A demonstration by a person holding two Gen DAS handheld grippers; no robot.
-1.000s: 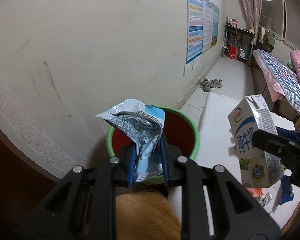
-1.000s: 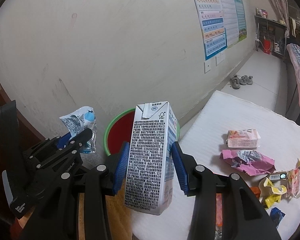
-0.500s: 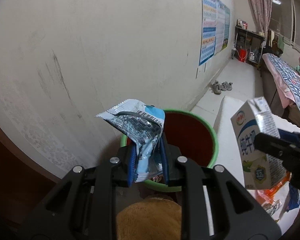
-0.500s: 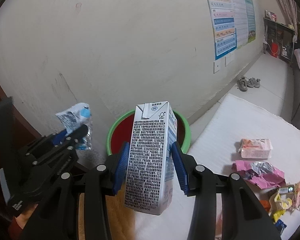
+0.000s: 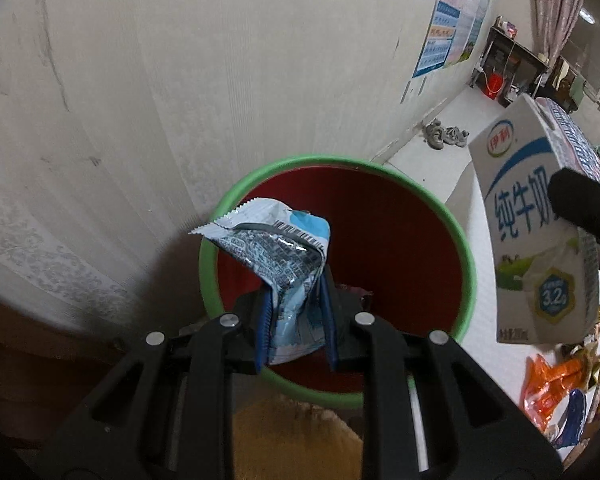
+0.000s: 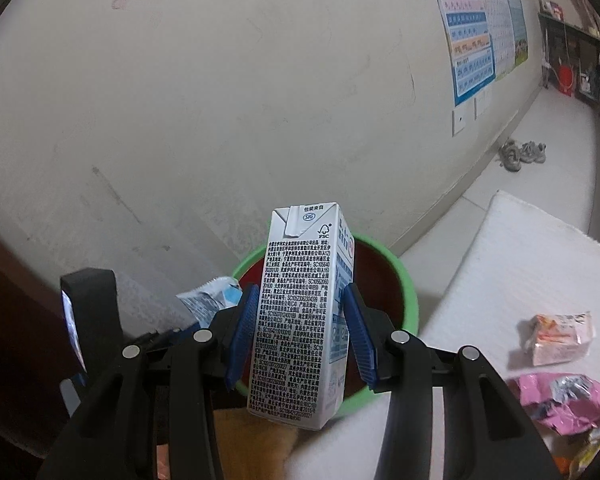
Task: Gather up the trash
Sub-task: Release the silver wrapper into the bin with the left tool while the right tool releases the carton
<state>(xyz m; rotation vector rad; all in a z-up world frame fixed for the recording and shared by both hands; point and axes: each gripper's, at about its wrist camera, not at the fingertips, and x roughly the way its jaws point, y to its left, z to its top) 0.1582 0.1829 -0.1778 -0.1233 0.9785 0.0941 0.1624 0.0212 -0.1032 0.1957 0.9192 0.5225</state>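
Holding two pieces over the green-rimmed red plastic bin (image 5: 452, 236), both grippers are at the drop point. The left gripper (image 5: 295, 320) has its jaws clamped on a crumpled blue-and-white foil wrapper (image 5: 275, 248) above the bin mouth; the right gripper (image 6: 300, 328) has its jaws closed on an upright white milk carton (image 6: 304, 312) near the bin's rim. Neither piece is released. Remaining: a pink crumpled wrapper (image 6: 560, 396) and other packets (several partly cut off) on the white mat (image 6: 500, 260).
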